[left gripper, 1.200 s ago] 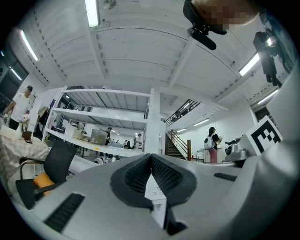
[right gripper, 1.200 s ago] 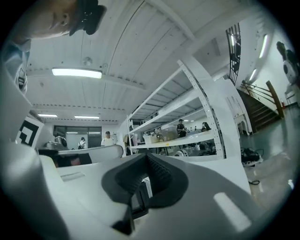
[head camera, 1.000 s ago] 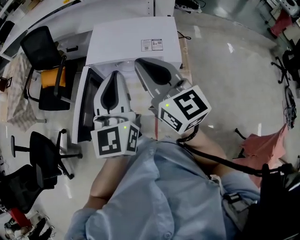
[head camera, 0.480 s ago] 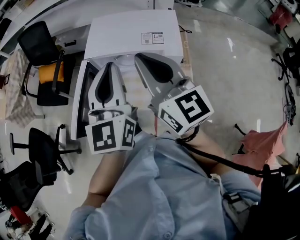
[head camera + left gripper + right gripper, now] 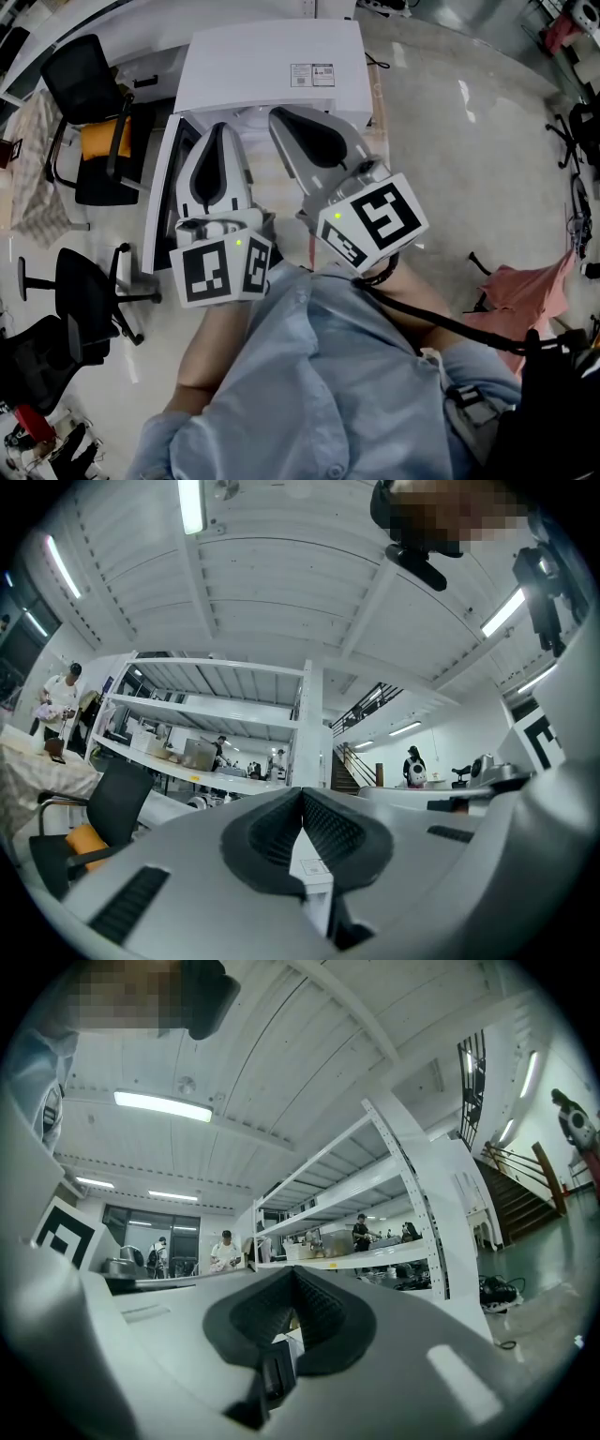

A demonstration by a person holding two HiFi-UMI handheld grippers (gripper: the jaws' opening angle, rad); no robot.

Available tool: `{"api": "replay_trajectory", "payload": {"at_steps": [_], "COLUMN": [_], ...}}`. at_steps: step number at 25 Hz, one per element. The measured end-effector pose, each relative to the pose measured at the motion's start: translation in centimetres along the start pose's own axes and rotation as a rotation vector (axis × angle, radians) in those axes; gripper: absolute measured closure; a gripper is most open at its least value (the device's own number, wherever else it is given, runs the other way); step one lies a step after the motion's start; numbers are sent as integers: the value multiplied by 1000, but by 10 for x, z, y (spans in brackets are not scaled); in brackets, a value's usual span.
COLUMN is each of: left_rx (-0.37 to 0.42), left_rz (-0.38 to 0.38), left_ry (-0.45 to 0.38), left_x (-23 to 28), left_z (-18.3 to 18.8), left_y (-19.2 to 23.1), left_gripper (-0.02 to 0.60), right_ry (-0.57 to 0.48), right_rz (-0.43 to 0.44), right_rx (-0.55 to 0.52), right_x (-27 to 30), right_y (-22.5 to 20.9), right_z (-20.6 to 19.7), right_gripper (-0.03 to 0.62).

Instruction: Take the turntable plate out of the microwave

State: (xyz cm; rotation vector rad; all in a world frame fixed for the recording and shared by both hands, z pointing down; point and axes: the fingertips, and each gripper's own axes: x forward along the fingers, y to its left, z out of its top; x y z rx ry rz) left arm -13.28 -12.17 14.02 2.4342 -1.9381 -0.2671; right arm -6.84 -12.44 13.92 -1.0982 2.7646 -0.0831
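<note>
I hold both tongs side by side at the near edge of the white microwave (image 5: 272,66), whose door (image 5: 159,202) stands open to the left. My left gripper (image 5: 217,133) has its jaws pressed together with nothing between them, and my right gripper (image 5: 281,117), just to its right, is closed and empty too. Both tips point at the oven's mouth, but I cannot make out the turntable plate, since the white top hides the cavity.
</note>
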Motion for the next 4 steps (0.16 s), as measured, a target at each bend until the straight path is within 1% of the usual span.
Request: {"api": "replay_trajectory", "payload": {"at_steps": [4], "left_rx": [-2], "left_rz": [4], "left_ry": [-1], "left_x": [-2], "left_z": [1], "left_y": [0], "left_gripper": [574], "right_ry": [-7], "right_rz": [9], "right_rx": [-3], "right_x": [-1], "right_y": [2], "right_z": [3], "right_gripper": [594]}}
